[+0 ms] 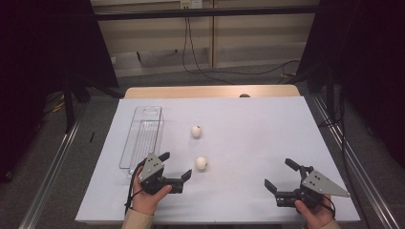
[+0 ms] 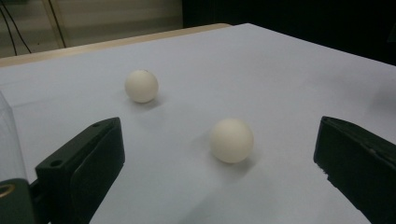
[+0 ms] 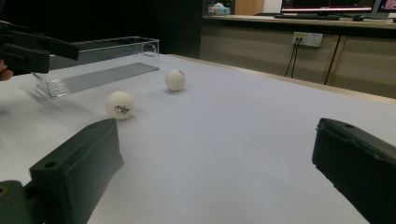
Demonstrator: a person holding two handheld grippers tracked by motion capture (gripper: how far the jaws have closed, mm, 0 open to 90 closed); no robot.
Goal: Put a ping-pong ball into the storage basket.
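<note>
Two white balls lie on the white table sheet. The near ball [image 1: 201,163] [image 2: 231,140] [image 3: 120,104] rests just ahead of my left gripper [image 1: 177,165] [image 2: 219,172], whose jaws stand wide open and empty on either side of it. The far ball [image 1: 196,131] [image 2: 141,86] [image 3: 175,80] sits farther back. A clear plastic tray [image 1: 142,138] [image 3: 100,60] lies lengthwise at the left, empty. My right gripper [image 1: 282,175] [image 3: 219,172] hovers open near the front right, well away from both balls.
The white sheet [image 1: 248,143] covers a wooden table whose far edge [image 1: 210,91] shows. Cables trail on the floor beyond. Dark curtains stand at both sides. A person's hands hold the grippers at the front edge.
</note>
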